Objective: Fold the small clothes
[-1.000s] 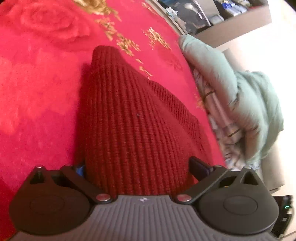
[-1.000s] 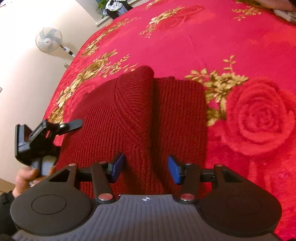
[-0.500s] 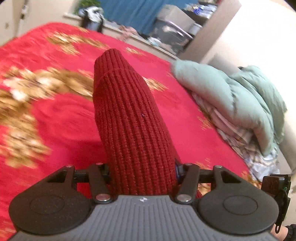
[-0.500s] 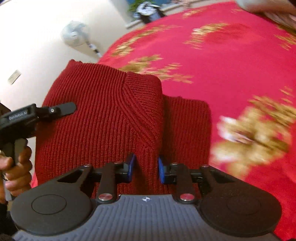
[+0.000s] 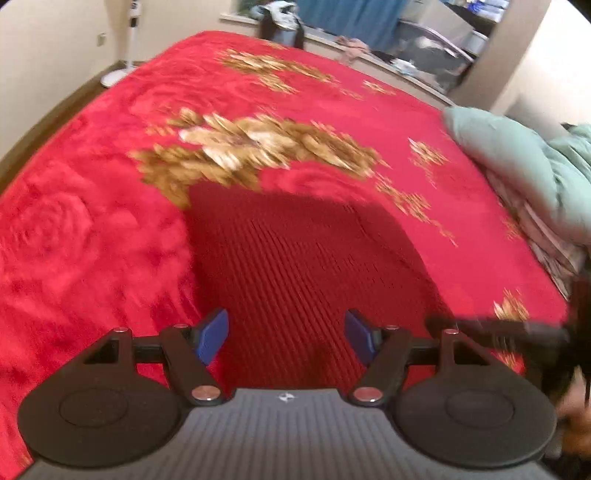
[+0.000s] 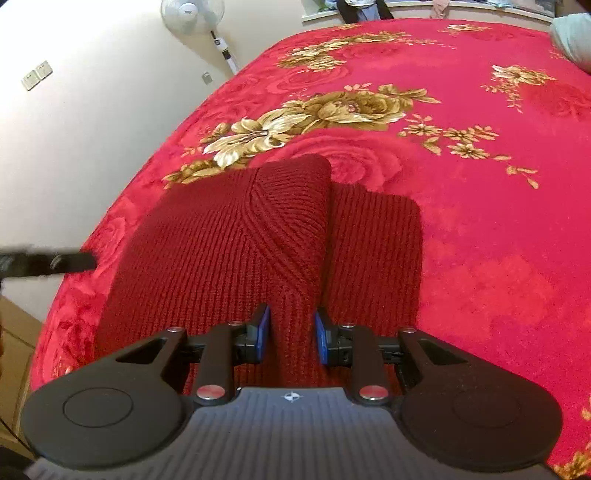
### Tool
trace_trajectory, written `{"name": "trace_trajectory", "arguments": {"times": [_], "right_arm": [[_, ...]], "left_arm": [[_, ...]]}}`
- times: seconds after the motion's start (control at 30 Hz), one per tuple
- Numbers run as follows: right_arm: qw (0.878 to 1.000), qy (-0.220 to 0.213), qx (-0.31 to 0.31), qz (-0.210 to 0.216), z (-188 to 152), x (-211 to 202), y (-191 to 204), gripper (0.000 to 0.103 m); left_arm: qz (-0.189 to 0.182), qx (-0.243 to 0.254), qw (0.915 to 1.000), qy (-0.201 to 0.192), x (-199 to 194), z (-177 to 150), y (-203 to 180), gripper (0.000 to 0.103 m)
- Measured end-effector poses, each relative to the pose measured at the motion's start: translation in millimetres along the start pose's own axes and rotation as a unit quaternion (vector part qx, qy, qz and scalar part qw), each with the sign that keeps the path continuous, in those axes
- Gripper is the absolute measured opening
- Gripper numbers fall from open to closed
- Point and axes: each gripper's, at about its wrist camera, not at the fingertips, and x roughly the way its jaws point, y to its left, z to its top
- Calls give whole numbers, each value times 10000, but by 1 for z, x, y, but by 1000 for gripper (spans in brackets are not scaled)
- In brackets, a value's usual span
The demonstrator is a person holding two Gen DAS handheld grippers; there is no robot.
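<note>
A dark red ribbed knit garment lies folded on the red floral blanket, with one fold raised in a ridge down its middle. My right gripper is shut on that ridge at the garment's near edge. In the left wrist view the same garment lies flat and blurred ahead of my left gripper, which is open and empty just above its near edge. The left gripper's finger shows at the left edge of the right wrist view.
A pile of pale green bedding and striped cloth lies at the blanket's right edge. A standing fan is by the wall at left. Shelves and clutter stand beyond the bed's far edge.
My left gripper has let go of the garment and opened; the lifted part now lies flat. My right gripper stays shut on the ridge and has lowered it to the blanket.
</note>
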Motion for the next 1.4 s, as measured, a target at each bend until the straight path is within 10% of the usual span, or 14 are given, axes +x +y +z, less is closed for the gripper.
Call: {"name": "trace_trajectory", "arguments": {"times": [0.17,0.37,0.57,0.87,1.4], "right_arm": [[9998,-59,-90,-183,-3,-21,1,28],[9930,-849,-597,-555,-37,-108,7,35],[9829,-1516,-684,-793,-95,-179,17,74],[9803,-1695,-677,-758,-159,-190,38,85],[9816,-1427,-810,-971,-154,-158,38,85]], "left_arm": [[458,433,9974,361,31,-50,-25,90],[1248,931,9759,-1529,-69,-76,-77,103],[1275,569,9708,-1949,-131,-148,-132,103],[1680,172,9736,-1539,-140,-227,-178,103],[1627,-57,9791,-1220,-103,-212,-165,103]]}}
